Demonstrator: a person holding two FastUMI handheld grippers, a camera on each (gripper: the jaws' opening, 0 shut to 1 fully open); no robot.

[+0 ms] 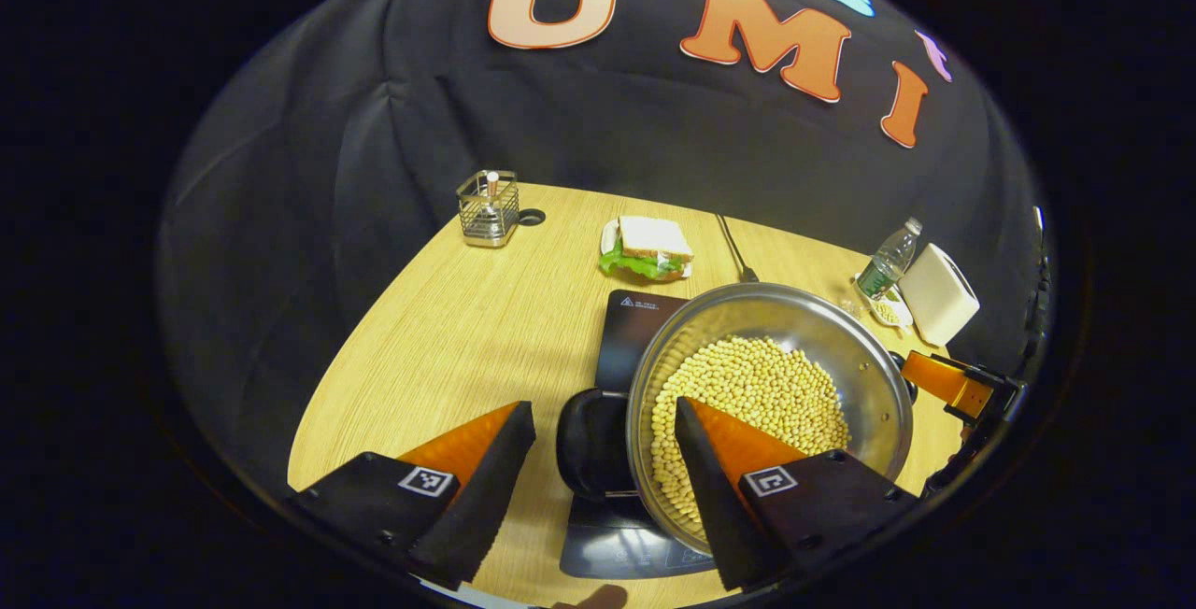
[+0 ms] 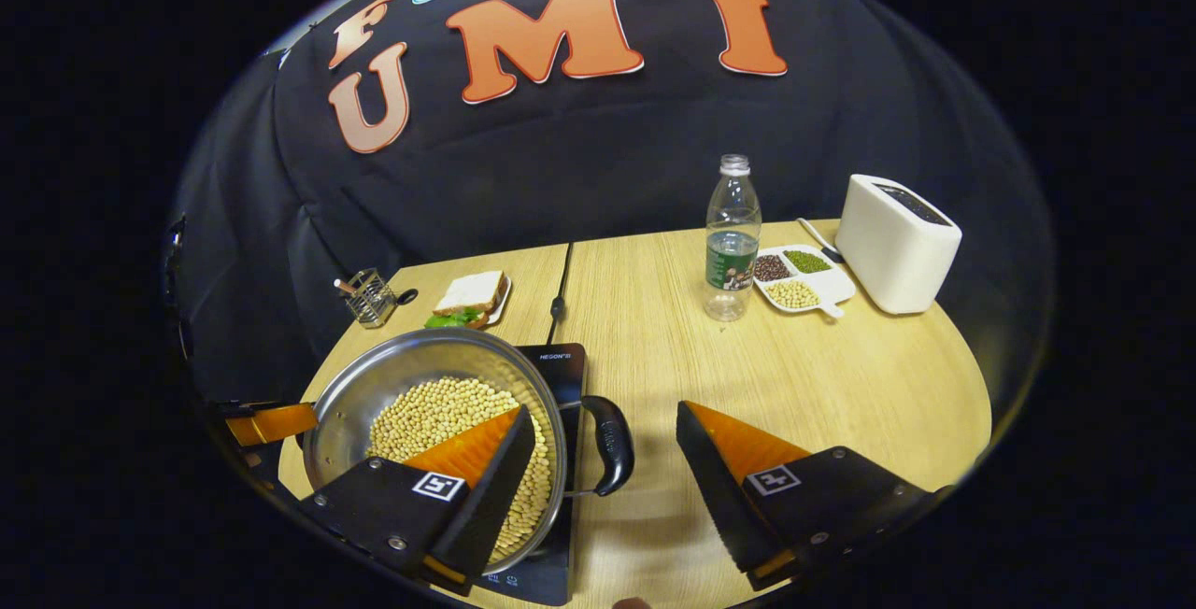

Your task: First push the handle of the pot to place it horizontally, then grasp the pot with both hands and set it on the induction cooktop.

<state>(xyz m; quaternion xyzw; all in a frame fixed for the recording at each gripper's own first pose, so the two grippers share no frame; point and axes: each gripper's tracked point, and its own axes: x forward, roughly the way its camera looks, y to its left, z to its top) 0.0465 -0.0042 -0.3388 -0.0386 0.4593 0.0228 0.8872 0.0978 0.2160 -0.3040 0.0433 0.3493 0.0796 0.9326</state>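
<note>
Pot (image 2: 439, 413) sits on cooktop (image 2: 561, 361); right gripper view adds toaster (image 2: 897, 240).

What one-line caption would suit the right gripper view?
Open right gripper straddling the handle of a bean-filled pot on the cooktop.

Only readable text: a small white brand word, roughly "NEGON", on the induction cooktop (image 2: 561, 361) top edge, lower left of right gripper view. Warning triangle print on cooktop, left gripper view, illegible.
</note>
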